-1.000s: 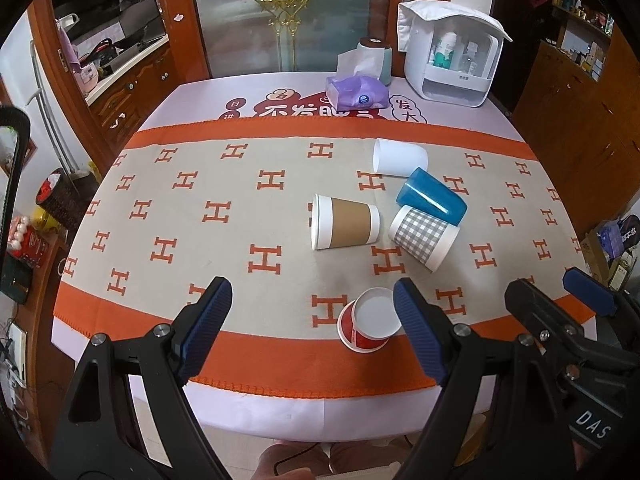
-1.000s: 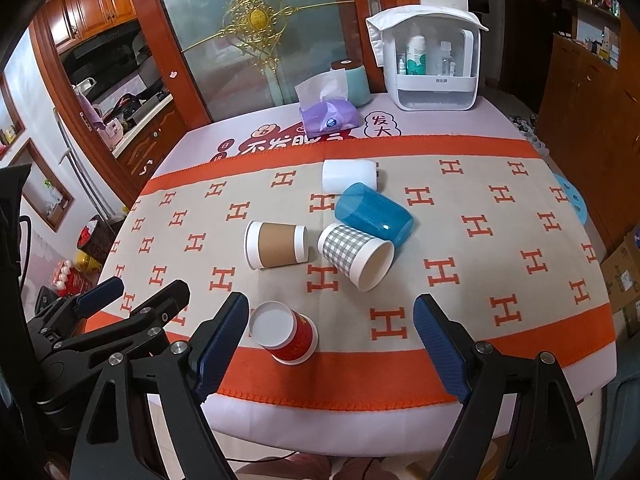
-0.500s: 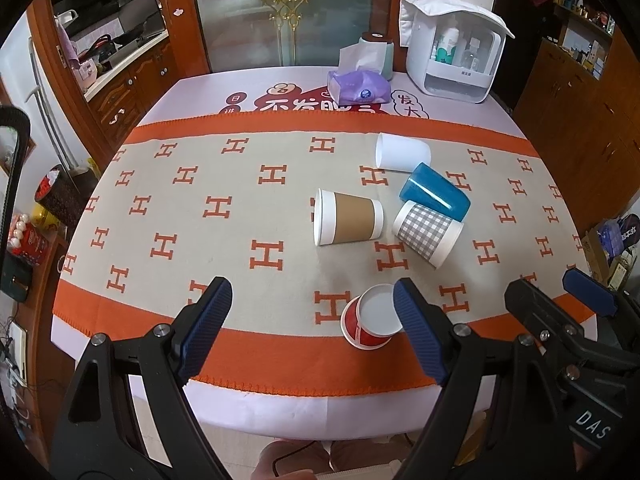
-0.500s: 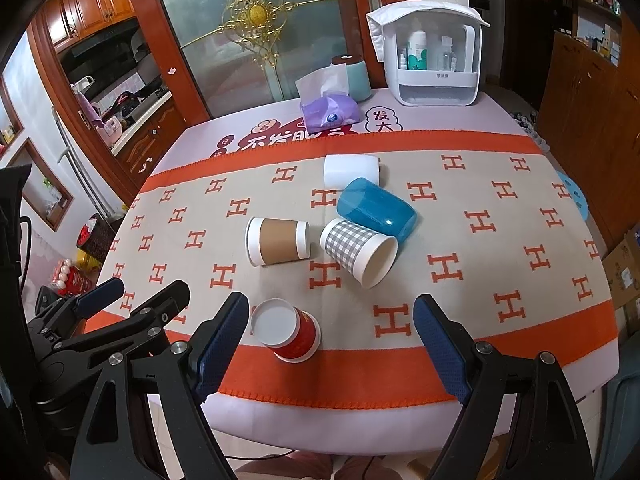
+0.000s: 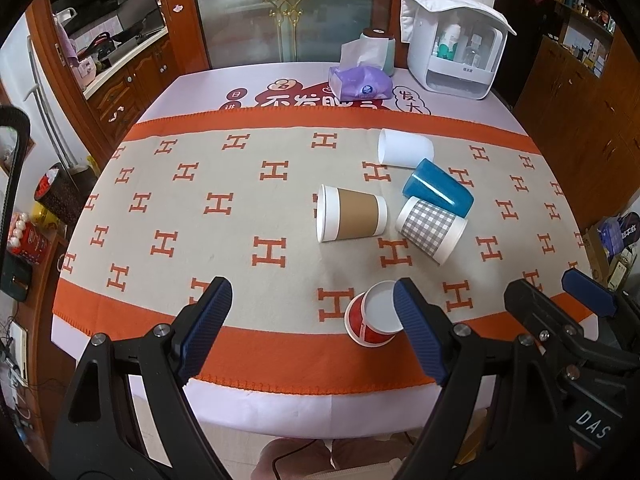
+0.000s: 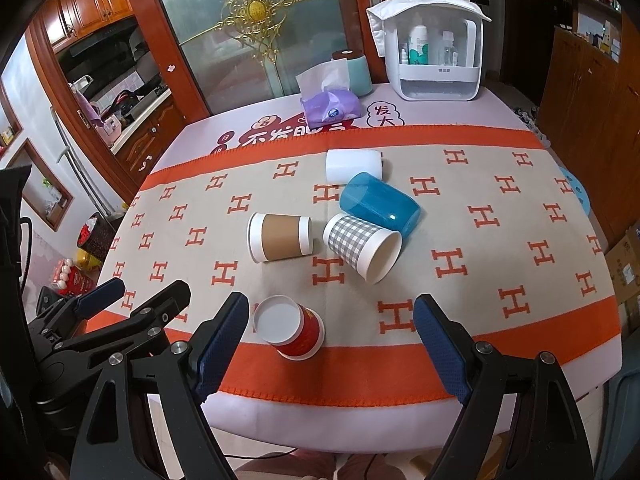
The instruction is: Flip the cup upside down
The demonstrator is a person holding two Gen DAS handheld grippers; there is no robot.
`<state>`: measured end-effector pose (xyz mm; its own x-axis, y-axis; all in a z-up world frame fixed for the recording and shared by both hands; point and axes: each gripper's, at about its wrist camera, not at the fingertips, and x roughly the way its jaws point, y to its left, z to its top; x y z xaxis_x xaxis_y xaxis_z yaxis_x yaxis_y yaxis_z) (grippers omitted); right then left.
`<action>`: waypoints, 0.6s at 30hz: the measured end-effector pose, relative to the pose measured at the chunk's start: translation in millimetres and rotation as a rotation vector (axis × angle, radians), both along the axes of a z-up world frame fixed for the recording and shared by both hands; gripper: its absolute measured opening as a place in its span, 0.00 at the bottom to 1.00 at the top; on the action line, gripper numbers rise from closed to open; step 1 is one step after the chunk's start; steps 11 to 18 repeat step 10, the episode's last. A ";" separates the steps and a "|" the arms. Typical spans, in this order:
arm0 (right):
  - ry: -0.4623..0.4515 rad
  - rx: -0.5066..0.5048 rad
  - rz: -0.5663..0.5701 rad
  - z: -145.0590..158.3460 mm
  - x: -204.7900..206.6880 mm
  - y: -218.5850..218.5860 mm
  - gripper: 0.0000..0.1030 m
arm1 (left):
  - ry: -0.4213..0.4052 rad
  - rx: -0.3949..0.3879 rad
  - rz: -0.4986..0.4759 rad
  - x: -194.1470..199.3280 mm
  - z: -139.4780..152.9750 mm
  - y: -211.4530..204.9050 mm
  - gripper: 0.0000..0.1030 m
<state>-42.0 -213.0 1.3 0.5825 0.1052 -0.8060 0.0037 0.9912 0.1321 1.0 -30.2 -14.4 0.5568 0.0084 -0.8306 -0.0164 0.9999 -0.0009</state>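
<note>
Nothing is gripped yet, so this reads as the approach before the first pick. The left gripper [image 5: 308,312] and the right gripper [image 6: 332,328] both hover over the near edge of the tabletop [image 5: 280,400], fingers spread wide and empty. Five cups lie tipped over on the runner [image 5: 200,208]. The red cup [image 5: 370,316] is nearest, on the orange border, just beside the left gripper's right finger [image 5: 416,328] and the right gripper's left finger [image 6: 224,332], its white mouth facing up and toward the cameras. Further in are the brown cup [image 5: 352,218], mouth to the left, and the checked cup [image 5: 432,230], which touches the blue cup [image 5: 438,194]; the white cup [image 5: 404,154] lies just behind them. Every cup mouth that can be seen looks empty; the white cup's inside is not clear. The red cup seems the likely first target: the next move calls for centring a gripper on its wall, closing gently since paper will crush, then lifting and turning it to stand mouth down. At the far end stand a tissue pack [image 5: 360,84] and a white organiser [image 5: 456,60] holding bottles.
</note>
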 end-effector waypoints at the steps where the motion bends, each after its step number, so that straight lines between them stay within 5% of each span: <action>1: 0.001 0.002 0.000 -0.8 -0.4 0.6 0.83 | 0.000 0.000 0.000 0.1 0.0 -0.1 0.79; 18: 0.013 0.010 0.003 -9.7 -3.9 9.7 0.83 | 0.014 -0.003 0.001 -0.8 -7.6 11.9 0.79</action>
